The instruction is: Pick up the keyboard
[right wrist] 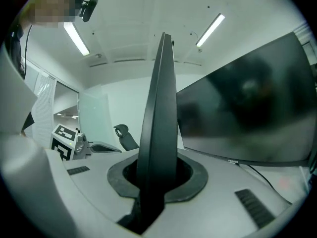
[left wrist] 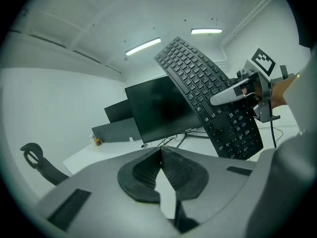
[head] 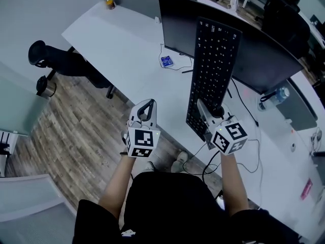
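Note:
The black keyboard (head: 213,75) is lifted off the white desk (head: 127,50), tilted up in front of the monitor. My right gripper (head: 205,118) is shut on its near end. In the right gripper view the keyboard (right wrist: 158,133) stands edge-on between the two pads of the right gripper (right wrist: 157,177). My left gripper (head: 147,108) hangs to the left of the keyboard, shut and empty, over the desk's front edge. In the left gripper view the left gripper (left wrist: 161,155) has its pads together, and the keyboard (left wrist: 208,93) shows up and to the right with a light finger (left wrist: 230,94) across its keys.
A wide dark monitor (head: 238,50) stands behind the keyboard, with cables (head: 177,67) and a small blue object (head: 166,61) at its foot. A water bottle (head: 277,95) lies at the right. A black office chair (head: 61,62) stands left of the desk on the wood floor.

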Demonstrator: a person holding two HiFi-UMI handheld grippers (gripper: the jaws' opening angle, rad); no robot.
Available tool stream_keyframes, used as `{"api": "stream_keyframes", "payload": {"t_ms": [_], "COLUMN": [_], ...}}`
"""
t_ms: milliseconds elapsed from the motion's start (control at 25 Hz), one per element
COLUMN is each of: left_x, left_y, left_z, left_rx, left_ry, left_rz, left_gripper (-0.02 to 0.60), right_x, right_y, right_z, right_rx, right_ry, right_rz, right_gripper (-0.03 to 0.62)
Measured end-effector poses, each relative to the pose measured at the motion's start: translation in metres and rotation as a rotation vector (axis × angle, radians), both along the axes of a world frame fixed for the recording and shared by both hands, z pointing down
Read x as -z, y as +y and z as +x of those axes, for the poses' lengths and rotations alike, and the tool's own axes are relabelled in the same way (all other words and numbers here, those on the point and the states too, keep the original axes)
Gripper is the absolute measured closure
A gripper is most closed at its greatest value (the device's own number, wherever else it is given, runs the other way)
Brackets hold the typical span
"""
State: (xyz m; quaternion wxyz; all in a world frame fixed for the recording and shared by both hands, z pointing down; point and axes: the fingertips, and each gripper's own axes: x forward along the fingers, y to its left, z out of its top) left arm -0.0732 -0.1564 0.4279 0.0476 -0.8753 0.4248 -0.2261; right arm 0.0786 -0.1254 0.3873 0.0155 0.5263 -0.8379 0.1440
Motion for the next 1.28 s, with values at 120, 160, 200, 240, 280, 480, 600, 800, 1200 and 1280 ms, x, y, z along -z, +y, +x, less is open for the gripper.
{"api": "stream_keyframes", "payload": {"t_ms": [120, 160, 200, 240, 280, 480, 600, 800, 1200, 1280], "left_x": [0.001, 0.001, 0.002, 0.004, 0.006, 0.014, 0.016, 0.023, 0.003, 0.007], "left_y": [0.006, 0.007, 0.007, 0.007, 0.007, 0.007, 0.007, 0.011, 0.07, 0.07], "left_z": [-0.007, -0.01, -0.014, -0.017, -0.019, -0.031, -0.039, -0.054, -0.109, -0.111], "left_rx": [-0.019, -0.024, -0.03, -0.037, -0.045, -0.083, -0.097, -0.108, -0.16, -0.172], "left_ry": [0.004, 0.006, 0.009, 0.011, 0.013, 0.021, 0.024, 0.029, 0.047, 0.056], "left_rz": [0.007, 0.007, 0.007, 0.008, 0.01, 0.01, 0.004, -0.002, 0.061, 0.057], "left_gripper": [0.572, 0.572, 0.572, 0.572, 0.572, 0.572, 0.572, 0.572, 0.572, 0.572], "right_x": [0.005, 0.007, 0.009, 0.011, 0.014, 0.025, 0.03, 0.044, 0.03, 0.033], "right_y": [0.01, 0.012, 0.014, 0.015, 0.016, 0.021, 0.024, 0.03, 0.102, 0.104], "right_z": [0.0, -0.001, -0.003, -0.006, -0.008, -0.019, -0.026, -0.038, -0.096, -0.099], "right_rx": [-0.051, -0.065, -0.075, -0.083, -0.092, -0.143, -0.161, -0.184, -0.226, -0.239], "right_ry": [-0.002, 0.0, 0.0, -0.001, -0.003, -0.023, -0.034, -0.026, -0.013, -0.01], "right_rz": [0.028, 0.034, 0.038, 0.04, 0.041, 0.045, 0.051, 0.063, 0.138, 0.136], "right_gripper": [0.525, 0.525, 0.525, 0.525, 0.525, 0.525, 0.525, 0.525, 0.525, 0.525]}}
